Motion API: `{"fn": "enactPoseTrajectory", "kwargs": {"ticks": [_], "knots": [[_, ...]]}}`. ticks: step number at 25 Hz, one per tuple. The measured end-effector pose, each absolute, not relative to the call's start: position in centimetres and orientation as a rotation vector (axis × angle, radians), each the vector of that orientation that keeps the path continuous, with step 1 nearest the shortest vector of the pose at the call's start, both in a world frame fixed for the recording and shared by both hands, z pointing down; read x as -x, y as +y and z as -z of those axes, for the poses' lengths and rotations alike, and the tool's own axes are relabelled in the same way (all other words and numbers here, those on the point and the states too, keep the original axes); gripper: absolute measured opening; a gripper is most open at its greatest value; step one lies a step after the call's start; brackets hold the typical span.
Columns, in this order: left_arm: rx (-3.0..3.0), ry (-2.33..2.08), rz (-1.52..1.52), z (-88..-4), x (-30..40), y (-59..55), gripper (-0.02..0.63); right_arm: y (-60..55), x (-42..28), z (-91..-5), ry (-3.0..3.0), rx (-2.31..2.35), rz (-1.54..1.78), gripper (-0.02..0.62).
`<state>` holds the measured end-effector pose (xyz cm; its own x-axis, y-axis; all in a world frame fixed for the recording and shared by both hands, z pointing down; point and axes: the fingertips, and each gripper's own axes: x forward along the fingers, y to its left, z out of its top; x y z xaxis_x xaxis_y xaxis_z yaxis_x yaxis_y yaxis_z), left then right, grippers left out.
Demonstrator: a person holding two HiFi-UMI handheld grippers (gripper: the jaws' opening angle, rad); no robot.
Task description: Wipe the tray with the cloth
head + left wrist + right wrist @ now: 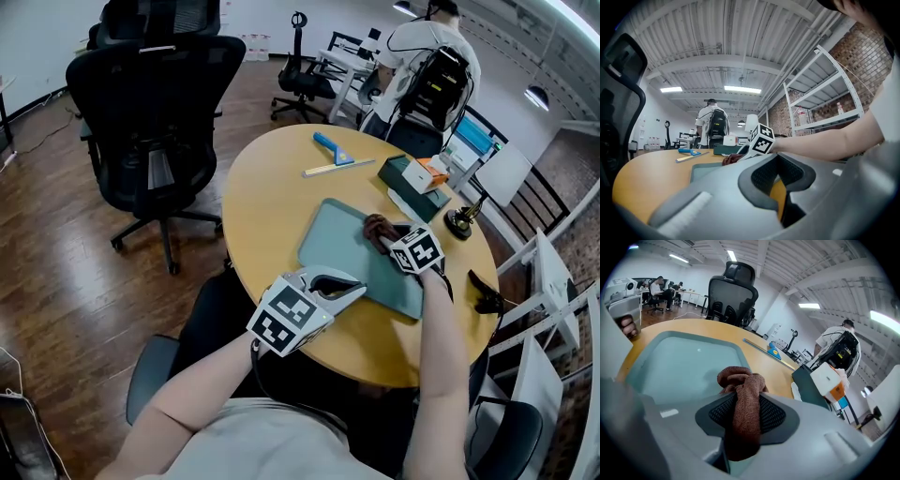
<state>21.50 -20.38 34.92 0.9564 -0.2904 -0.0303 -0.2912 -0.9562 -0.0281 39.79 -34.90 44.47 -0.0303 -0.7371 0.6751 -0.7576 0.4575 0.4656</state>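
The wiping step is in hand: the right gripper (389,242) is clamped on the bunched brown cloth (740,380), which hangs from its jaws and rests on the tray (342,239) at the far right side, just inside the rim. The left gripper (349,291) sits at the tray's near left edge with its jaws drawn almost together on nothing (only a sliver of table shows between them); whether it presses on the rim I cannot tell. Most of the tray lies bare between the cloth and the left gripper, so the next move likely calls for dragging the cloth that way with steady downward pressure, and for the left gripper to brace the tray if it slides. The tray's raised rim will stop each stroke. The table (272,197) is bare on the left, while the boxes (417,178) stand near on the far right, and the table's near edge runs close behind the tray.
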Motion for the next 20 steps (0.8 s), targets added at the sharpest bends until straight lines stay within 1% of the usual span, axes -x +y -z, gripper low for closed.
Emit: {"fn": "enactPoseTrajectory", "kwargs": {"ticks": [8,20], "knots": [[3.061,0.500,-0.065,-34.6,-21.2,-20.7,0.321,-36.6,-36.4,-44.3,-1.807,-1.205,0.014,0.133],[3.063,0.498,-0.076,-34.7,-20.9,-20.5,0.321,-30.3,-31.5,-44.3,-1.903,-1.022,0.040,0.135]]}}
